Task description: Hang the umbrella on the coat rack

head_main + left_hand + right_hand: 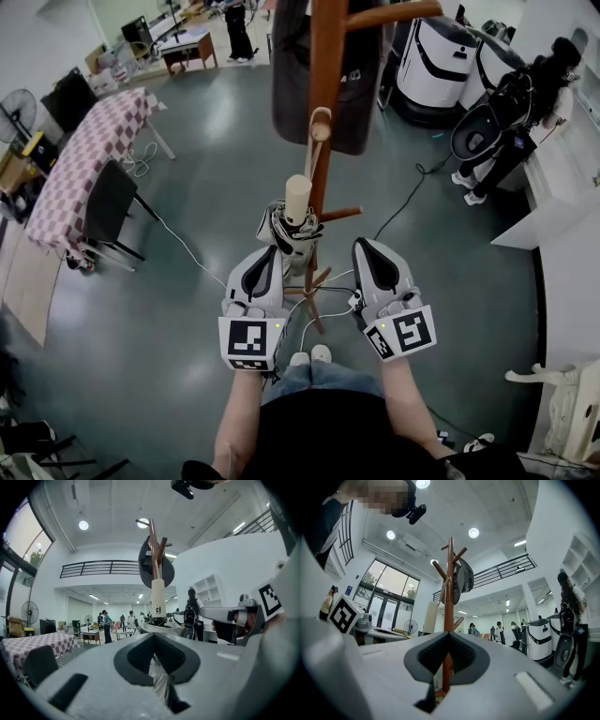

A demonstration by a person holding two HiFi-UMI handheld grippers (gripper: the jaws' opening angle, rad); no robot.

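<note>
1. The folded black-and-white fabric umbrella (287,234) with a straight cream handle (298,199) stands handle-up just beside the pole of the reddish-brown wooden coat rack (327,94), low down by its base and left of the pole in the head view.
2. The left gripper (271,253) has its jaws together. In the left gripper view pale canopy fabric shows in the gap under the pads, so it seems pinched on the umbrella's cloth.
3. The right gripper (362,247) hangs on the pole's other side with its fingers together and nothing in them. In the right gripper view the pole shows only beyond them.
4. Progress, as I judge it: the umbrella is gripped, but it is not on any peg. Lifting it and hooking it on are still to do.
5. Pegs: a short lower peg (342,214) sticks out just right of the handle. A round-ended peg (321,126) sits higher on the pole. I cannot see a loop or strap on the umbrella.
6. A dark garment (292,66) hangs from the rack's top and crowds the upper pegs on the left.
7. The floor around the rack's base is open, apart from a white cable (187,249) trailing off to the left. The checked-cloth table (89,155) and black chair (108,202) stand well apart by the floor's left edge.
</note>
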